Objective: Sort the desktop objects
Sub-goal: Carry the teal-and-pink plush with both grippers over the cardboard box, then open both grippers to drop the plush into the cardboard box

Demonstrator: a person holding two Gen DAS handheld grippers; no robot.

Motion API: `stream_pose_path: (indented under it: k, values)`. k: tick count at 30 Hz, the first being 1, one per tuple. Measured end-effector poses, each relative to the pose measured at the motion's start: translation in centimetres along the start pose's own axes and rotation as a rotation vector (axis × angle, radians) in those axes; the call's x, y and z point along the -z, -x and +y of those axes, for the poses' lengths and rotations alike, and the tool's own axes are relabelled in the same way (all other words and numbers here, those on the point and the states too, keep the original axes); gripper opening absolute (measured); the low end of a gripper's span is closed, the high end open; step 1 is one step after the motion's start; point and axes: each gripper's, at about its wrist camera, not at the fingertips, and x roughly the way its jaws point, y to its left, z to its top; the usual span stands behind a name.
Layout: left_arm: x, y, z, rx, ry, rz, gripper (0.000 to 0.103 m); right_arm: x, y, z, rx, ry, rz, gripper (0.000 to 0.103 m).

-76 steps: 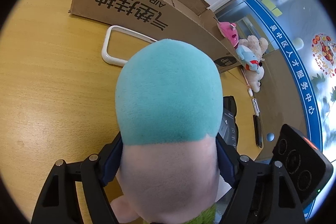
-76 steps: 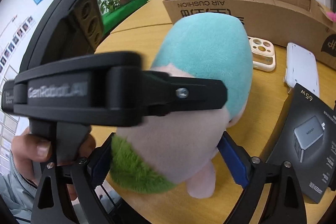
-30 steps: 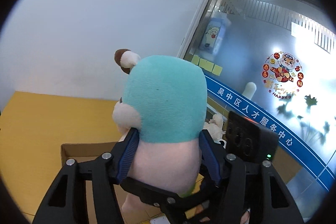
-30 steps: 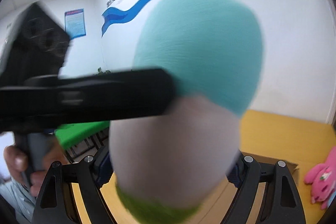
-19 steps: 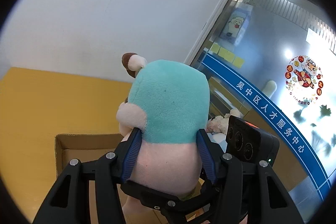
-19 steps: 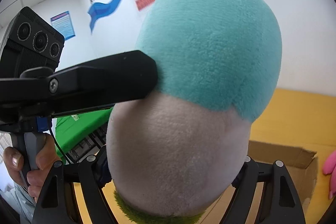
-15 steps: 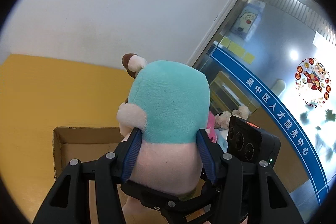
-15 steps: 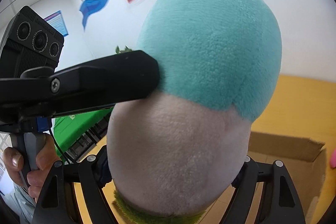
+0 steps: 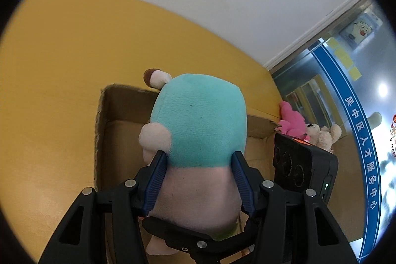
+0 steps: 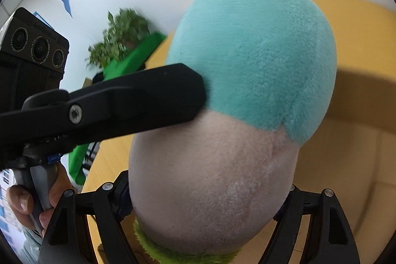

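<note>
A plush toy [image 9: 198, 120] with a teal top, pale pink body and green fringe hangs over the open cardboard box [image 9: 104, 130]. My left gripper [image 9: 199, 157] is shut on it, its blue pads [image 9: 158, 172] pressing into both flanks. In the right wrist view the plush toy [image 10: 247, 53] fills the frame. My right gripper [image 10: 205, 199] is shut on its lower body, the pads mostly hidden by fur. A finger of the left gripper [image 10: 123, 100] crosses the toy's left side. The cardboard box [image 10: 358, 100] lies behind and below.
A pink plush [image 9: 292, 120] and a beige bear [image 9: 321, 135] sit just past the box's right end, by a glass door. The yellow table [image 9: 61, 90] spreads left of the box. A hand [image 10: 29, 199] grips the left handle; a plant [image 10: 118, 36] stands beyond.
Both grippers have come down with the toy and tipped forward. The wall has given way to the table, and the open box now lies right under the toy.
</note>
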Motion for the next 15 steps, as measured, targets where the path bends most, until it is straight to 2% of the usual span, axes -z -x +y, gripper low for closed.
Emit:
stream_pose_path:
  k: [2,5,6,7,9,13,14,15]
  values:
    - [0.6,-0.3,1.3,-0.021,0.032,0.022,0.053,0.0,-2.1,-0.6,0.000,-0.019,0.055,0.081]
    - [1.1,-0.8,2.2,-0.026,0.068,0.057,0.056,-0.2,-3.8,-1.4,0.049,-0.039,0.102,0.088]
    - [1.4,-0.9,2.4,-0.021,0.084,0.070,0.059,-0.3,-4.0,-1.9,0.044,-0.061,0.111,0.093]
    - [1.2,-1.1,2.7,-0.020,0.090,0.068,0.059,-0.7,-4.1,-2.6,0.025,-0.087,0.117,0.094]
    - [1.3,-0.6,2.7,-0.038,0.092,0.059,0.064,-1.2,-3.1,-3.3,-0.004,-0.122,0.112,0.094]
    - [1.5,0.4,3.3,-0.062,0.102,0.046,0.064,-1.2,-1.5,-2.9,0.006,-0.074,0.087,0.094]
    - [1.5,0.3,3.4,-0.066,0.103,0.048,0.064,-0.6,-0.9,-2.4,0.010,-0.070,0.085,0.093]
    - [1.7,0.5,3.4,-0.064,0.109,0.053,0.064,-0.6,-1.0,-2.4,0.016,-0.068,0.087,0.083]
